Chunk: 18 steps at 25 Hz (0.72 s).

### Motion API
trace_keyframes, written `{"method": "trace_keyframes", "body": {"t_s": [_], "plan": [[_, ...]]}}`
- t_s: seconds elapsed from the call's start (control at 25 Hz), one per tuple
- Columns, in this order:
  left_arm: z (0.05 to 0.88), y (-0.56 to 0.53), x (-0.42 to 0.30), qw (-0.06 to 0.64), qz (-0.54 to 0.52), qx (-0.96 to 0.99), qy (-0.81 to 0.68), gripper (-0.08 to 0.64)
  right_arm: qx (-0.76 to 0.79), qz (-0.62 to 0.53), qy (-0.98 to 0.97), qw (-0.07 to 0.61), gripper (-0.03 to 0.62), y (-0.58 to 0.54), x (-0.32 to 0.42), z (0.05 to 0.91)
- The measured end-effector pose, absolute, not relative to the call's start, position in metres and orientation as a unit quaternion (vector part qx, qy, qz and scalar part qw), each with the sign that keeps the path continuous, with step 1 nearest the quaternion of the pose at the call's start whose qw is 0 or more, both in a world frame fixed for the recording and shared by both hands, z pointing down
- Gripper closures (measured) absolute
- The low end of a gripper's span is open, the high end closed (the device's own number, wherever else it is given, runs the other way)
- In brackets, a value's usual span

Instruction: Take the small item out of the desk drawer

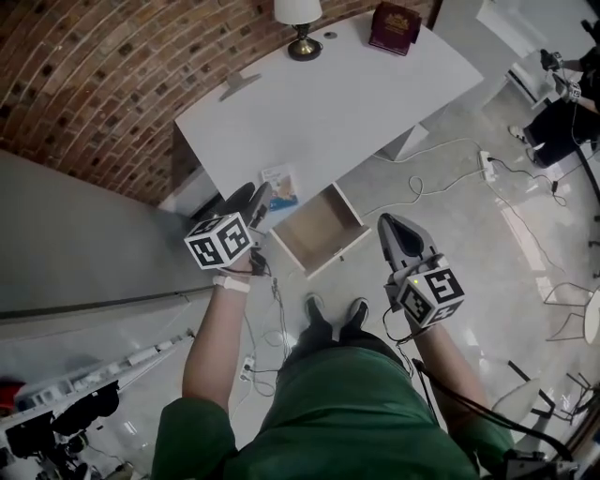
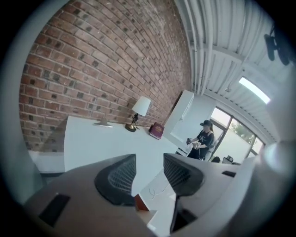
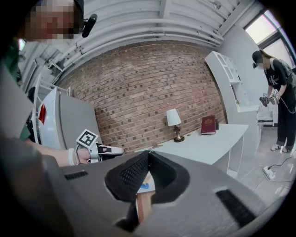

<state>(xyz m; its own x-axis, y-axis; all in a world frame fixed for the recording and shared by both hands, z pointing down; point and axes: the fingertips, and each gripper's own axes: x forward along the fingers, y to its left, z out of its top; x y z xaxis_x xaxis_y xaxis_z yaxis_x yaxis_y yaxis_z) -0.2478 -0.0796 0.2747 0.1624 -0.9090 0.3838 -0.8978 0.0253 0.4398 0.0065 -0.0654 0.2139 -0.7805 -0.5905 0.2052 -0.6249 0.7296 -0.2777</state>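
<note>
The drawer (image 1: 317,230) stands pulled out from under the white desk (image 1: 347,103), its pale wooden floor showing. The small item (image 1: 279,184), a white card with blue print, is not in it. It lies flat on the desk top by the near edge, at about 11 o'clock from the drawer.

The left gripper (image 1: 261,199) hovers at 9 o'clock of the drawer, its tips just beside the card. Its fingers (image 2: 121,178) are spread wide with only the desk top seen through the gap.

The right gripper (image 1: 392,230) sits at 4 o'clock of the drawer, off the desk and above the floor. Its fingers (image 3: 132,176) are pinched together at the tips and grip nothing.

A lamp (image 1: 300,23) stands at 12 o'clock on the desk's far edge, with a red book (image 1: 394,26) at 1 o'clock.
</note>
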Motion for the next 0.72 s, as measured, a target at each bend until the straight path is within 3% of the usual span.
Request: {"method": "trace_keyframes", "body": {"t_s": [0.72], "plan": [[0.149,-0.026,-0.200,0.146,-0.067,0.738,-0.655,0.516,0.334,0.081,-0.939,0.020,0.591,-0.060,0.009,0.135]]}}
